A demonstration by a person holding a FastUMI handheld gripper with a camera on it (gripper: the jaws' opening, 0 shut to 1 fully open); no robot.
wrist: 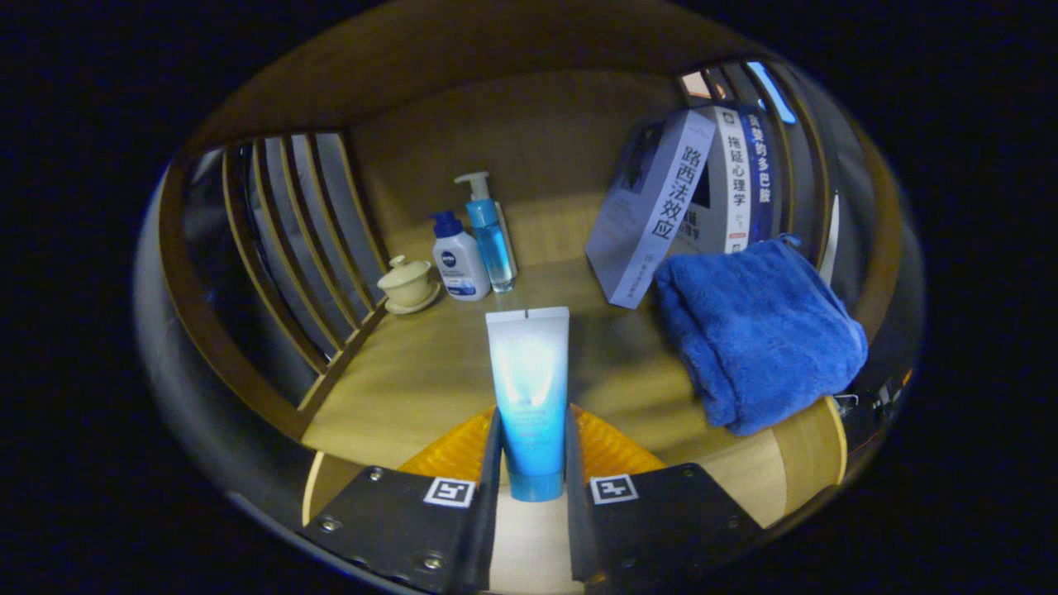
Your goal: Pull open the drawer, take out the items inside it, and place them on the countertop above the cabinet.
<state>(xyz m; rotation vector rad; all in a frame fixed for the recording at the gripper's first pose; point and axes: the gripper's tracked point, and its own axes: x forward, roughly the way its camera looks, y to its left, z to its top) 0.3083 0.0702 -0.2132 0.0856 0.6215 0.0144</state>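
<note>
Between the two fingers of the gripper point(530, 450) sits a blue-and-white tube point(529, 397), cap end down toward the camera, crimped end pointing away, and both fingers press against its lower sides. That is a firm clamp on the tube, no gap on either flank. Under it lies the wooden countertop point(413, 372), pale and bare just ahead of the fingers; whether the tube touches the wood or hangs just above it, I cannot tell.

Beyond the tube's far end, toward the back wall, stand two bottles close together: a white bottle with a dark blue cap point(459, 258) and, just beside it on the right, a clear blue pump bottle point(491, 235). Left of them, near the slatted side rail point(289, 248), rests a small cream lidded cup on its saucer point(408, 283), upright.

Over on the right, a folded blue towel point(756, 330) lies on the countertop, thick and rumpled, well apart from the tube. Behind it, a row of books point(694, 198) leans to the right against the far slatted side, the front one tilted with its lower corner on the wood and touching the towel's back edge, as far as I can see. The wooden back panel point(529, 140) closes the shelf behind everything.
</note>
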